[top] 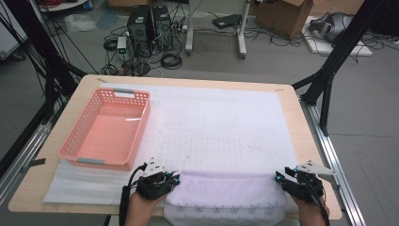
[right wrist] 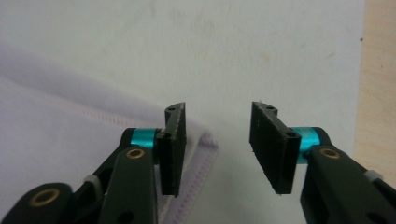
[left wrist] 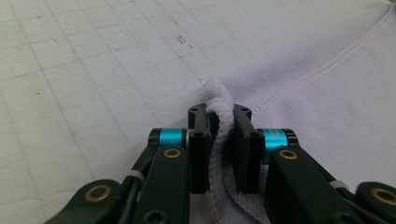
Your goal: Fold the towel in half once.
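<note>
Even, soft overhead light; faint shadows; glare inside the pink basket [top: 113,129]; near gripper parts slightly blurred.

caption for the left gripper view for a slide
Left gripper pinching a corner fold of a pale lilac towel on the gridded white mat.

Open run of white gridded mat [top: 221,127] ahead of both grippers, clear to the counter's [top: 291,117] far edge. Only obstacle on the surface: pink plastic basket [top: 107,129], far left, well apart from the left gripper [top: 162,180] but in the way of a forward-left sweep. Folded lavender towel [top: 226,195] spans the near edge between the hands. Right gripper [top: 288,178] sits near the counter's right edge; little room outboard.
</note>
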Demonstrator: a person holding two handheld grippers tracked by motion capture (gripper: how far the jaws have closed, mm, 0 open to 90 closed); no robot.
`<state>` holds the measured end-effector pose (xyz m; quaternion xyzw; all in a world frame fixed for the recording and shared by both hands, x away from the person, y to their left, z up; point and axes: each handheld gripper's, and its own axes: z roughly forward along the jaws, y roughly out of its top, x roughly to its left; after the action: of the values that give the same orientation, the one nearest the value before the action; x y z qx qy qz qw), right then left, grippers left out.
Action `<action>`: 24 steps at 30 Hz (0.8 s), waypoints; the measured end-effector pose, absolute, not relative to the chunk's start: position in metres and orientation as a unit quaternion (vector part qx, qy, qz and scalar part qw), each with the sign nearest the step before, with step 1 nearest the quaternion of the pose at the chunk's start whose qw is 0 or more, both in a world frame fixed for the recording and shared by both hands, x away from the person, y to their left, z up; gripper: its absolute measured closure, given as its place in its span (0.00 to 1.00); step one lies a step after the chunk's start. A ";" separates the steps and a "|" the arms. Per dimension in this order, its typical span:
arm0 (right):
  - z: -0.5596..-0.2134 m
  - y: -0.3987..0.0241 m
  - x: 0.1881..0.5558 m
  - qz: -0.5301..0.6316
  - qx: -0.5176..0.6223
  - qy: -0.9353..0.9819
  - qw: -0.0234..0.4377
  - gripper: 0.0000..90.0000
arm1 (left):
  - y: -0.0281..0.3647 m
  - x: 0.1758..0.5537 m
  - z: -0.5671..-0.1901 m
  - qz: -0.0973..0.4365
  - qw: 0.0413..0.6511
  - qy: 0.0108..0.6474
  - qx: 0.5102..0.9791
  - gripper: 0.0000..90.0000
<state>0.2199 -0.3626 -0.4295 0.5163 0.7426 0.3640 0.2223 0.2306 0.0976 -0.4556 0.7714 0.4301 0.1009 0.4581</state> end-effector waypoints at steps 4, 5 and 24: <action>-0.426 -0.375 0.216 0.392 0.530 0.721 0.215 0.63 | 0.098 0.231 -0.456 0.099 0.459 0.432 0.770 0.87; -0.430 -0.375 0.217 0.384 0.531 0.728 0.204 0.63 | 0.098 0.231 -0.456 0.099 0.459 0.432 0.770 0.87; -0.424 -0.371 0.242 0.390 0.474 0.760 0.212 0.97 | 0.096 0.265 -0.424 0.154 0.491 0.432 0.741 0.91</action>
<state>0.2418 -0.3712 -0.4240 0.4743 0.7604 0.3898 0.2119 0.2653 0.0960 -0.4235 0.7406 0.4320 0.1542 0.4910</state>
